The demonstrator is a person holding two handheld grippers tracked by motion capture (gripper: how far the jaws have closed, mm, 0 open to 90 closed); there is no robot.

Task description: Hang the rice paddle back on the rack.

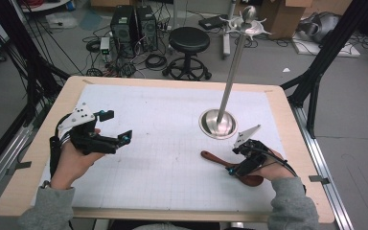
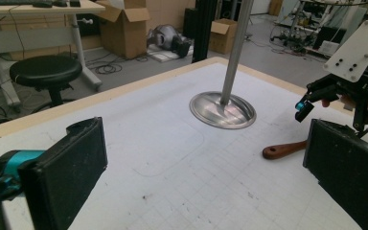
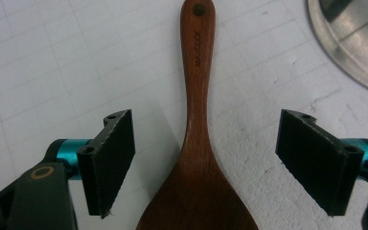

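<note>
I have the right tongs (image 3: 206, 163) straddling the wooden rice paddle (image 3: 197, 143), which lies flat on the tabletop (image 1: 163, 143) near the round base of the steel stand (image 1: 218, 123). The pads (image 3: 110, 158) stand clear of the wood on both sides, so the paddle sits between them ungripped. My left tongs (image 1: 116, 127) hover released and empty over the tabletop's left side, well apart from the paddle.
</note>
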